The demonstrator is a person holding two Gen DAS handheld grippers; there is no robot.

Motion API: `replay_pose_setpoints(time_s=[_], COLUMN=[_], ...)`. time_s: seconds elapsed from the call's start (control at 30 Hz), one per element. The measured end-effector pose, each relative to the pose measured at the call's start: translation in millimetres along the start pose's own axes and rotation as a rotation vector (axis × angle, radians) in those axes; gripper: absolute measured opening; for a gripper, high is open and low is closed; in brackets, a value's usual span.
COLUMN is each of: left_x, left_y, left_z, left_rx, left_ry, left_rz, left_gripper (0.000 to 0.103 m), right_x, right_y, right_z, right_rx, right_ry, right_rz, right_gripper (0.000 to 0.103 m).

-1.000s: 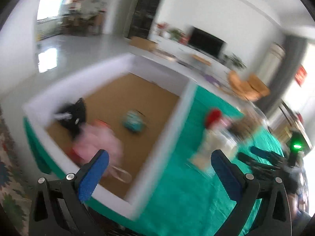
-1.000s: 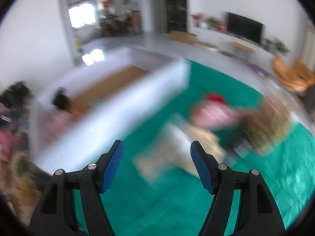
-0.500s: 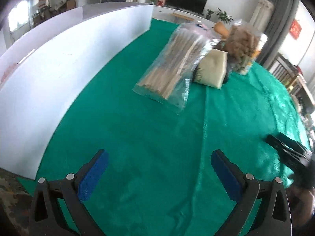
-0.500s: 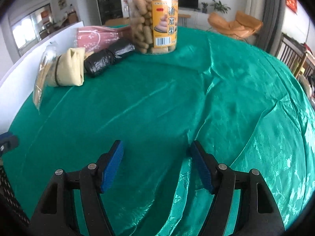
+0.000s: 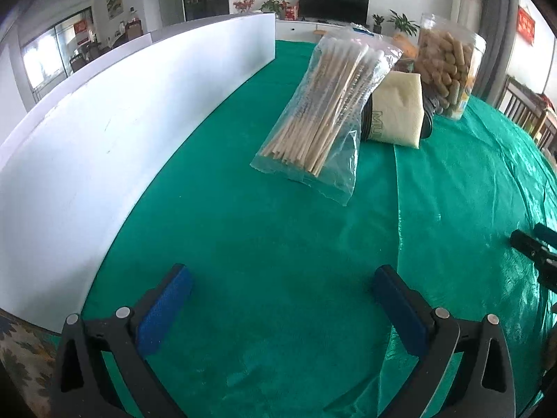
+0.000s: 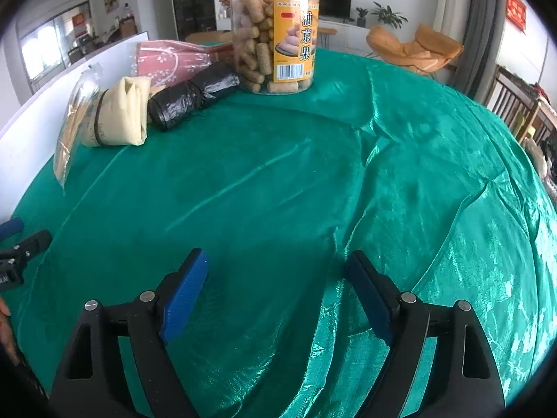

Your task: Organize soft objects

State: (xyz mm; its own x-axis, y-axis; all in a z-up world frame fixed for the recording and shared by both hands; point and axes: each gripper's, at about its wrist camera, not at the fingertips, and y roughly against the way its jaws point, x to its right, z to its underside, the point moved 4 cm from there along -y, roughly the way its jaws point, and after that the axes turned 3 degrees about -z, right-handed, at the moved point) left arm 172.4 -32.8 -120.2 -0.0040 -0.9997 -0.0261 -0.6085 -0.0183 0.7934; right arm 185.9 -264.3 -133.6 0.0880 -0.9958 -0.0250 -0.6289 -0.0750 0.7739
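Observation:
A clear bag of cotton swabs (image 5: 323, 104) lies on the green tablecloth (image 5: 278, 244), leaning on a folded cream cloth with a black band (image 5: 397, 115). The right wrist view shows the swab bag (image 6: 71, 122), the cream cloth (image 6: 118, 115), a black rolled bag (image 6: 191, 95) and a pink flowered pack (image 6: 170, 61). My left gripper (image 5: 282, 299) is open and empty, low over the cloth, well short of the swab bag. My right gripper (image 6: 278, 292) is open and empty over bare cloth.
A white box wall (image 5: 104, 132) runs along the left of the table. A clear jar of snacks (image 6: 275, 31) stands at the back, also in the left wrist view (image 5: 449, 66). The tablecloth is wrinkled on the right (image 6: 452, 191).
Both grippers have dropped from a high, blurred view over the white box to low over the tablecloth. Since half a second ago they have barely moved. Both stay open.

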Motion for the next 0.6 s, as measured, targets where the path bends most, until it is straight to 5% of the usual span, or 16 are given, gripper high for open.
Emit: replay_pose_setpoints(time_s=[0.6], left_x=[-2.5], left_y=[-0.9], left_z=[-0.3], left_rx=[0.007], left_ry=[-0.014], left_rz=[0.005], left_gripper=[0.103], right_x=[0.3], right_y=[-1.8], right_z=[-1.1], right_rx=[-0.005], right_ry=[-0.023], right_rz=[0.003], right_gripper=[0.089])
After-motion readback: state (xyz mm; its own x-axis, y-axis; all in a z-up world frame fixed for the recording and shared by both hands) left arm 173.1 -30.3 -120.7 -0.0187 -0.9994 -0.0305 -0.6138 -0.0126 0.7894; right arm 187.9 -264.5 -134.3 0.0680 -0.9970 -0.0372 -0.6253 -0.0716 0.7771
